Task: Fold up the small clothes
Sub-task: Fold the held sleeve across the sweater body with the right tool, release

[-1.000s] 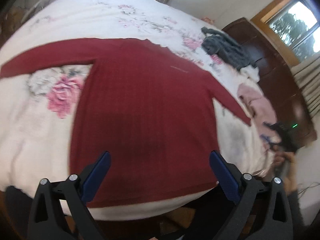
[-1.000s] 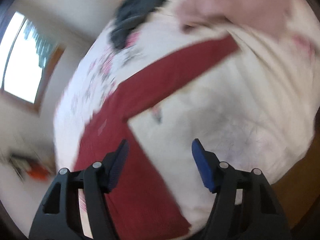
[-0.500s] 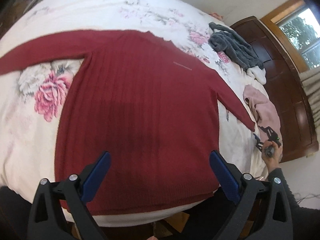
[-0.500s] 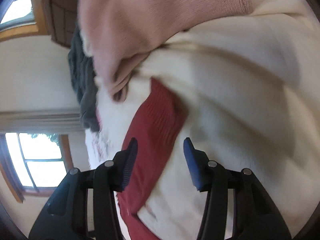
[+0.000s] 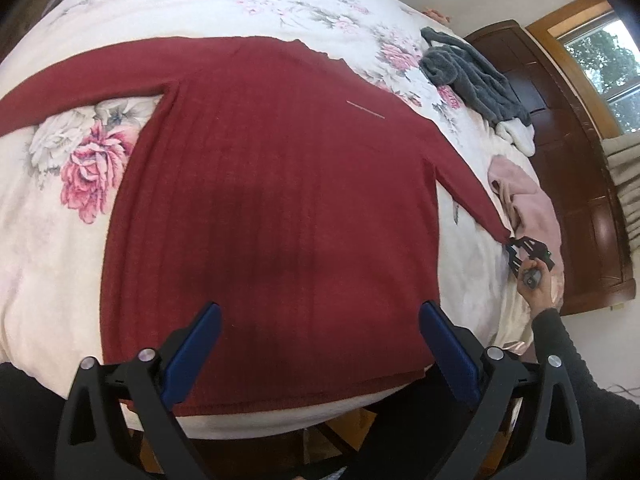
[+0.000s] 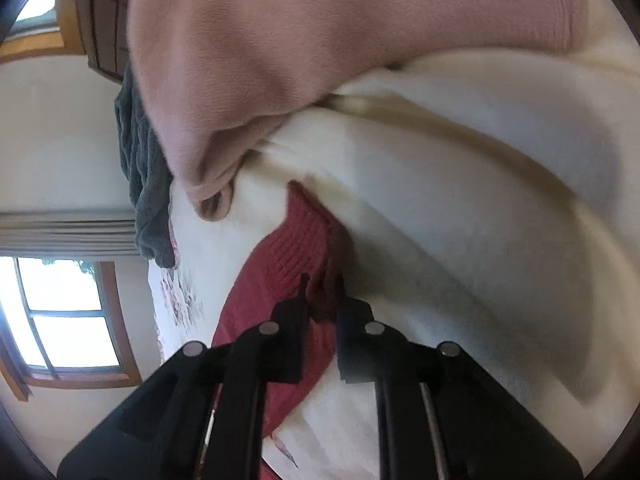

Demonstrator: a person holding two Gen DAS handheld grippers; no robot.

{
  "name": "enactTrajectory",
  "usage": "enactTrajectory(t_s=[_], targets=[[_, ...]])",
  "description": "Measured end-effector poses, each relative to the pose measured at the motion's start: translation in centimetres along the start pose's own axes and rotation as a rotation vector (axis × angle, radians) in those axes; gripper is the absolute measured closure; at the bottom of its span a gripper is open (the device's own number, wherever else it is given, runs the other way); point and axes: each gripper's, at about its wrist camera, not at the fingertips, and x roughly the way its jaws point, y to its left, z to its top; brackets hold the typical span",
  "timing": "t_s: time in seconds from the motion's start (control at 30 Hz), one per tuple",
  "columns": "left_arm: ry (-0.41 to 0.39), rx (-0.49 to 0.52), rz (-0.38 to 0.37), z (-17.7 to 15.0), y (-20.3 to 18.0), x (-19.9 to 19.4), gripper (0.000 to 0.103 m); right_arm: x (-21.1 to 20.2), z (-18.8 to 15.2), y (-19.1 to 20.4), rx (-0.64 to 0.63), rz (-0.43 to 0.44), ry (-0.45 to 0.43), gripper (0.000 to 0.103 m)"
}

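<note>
Dark red ribbed knit sweater shown spread flat, front down, on floral cream bedspread, sleeves extended sideways. Right hand-held gripper closed on right sleeve cuff; left hand-held gripper held open above hem, nothing gripped. Risk judged: bedspread pinched together with cuff, or neighbouring pink knit garment dragged along when sleeve is folded inward.

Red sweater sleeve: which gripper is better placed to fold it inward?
Right. The right gripper is shut on the red sweater cuff; the left gripper hangs open above the hem.
</note>
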Motion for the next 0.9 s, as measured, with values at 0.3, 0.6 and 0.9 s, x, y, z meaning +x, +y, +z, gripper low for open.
enactTrajectory(t_s=[0.3, 0.6, 0.9], targets=[[-0.037, -0.012, -0.139, 0.0, 1.2, -1.7, 0.004, -4.7, -4.2, 12.6, -0.314, 0.057, -0.065, 0.094], [-0.110, -0.007, -0.196, 1.4, 2.6, -2.8, 0.004, -5.0, -13.5, 24.2, -0.557, 0.143, -0.020, 0.094], [-0.045, -0.036, -0.221, 5.6, 3.5, -0.4, 0.004, 0.8, -27.1, 31.2, -0.772, 0.192, 0.107, 0.095]])
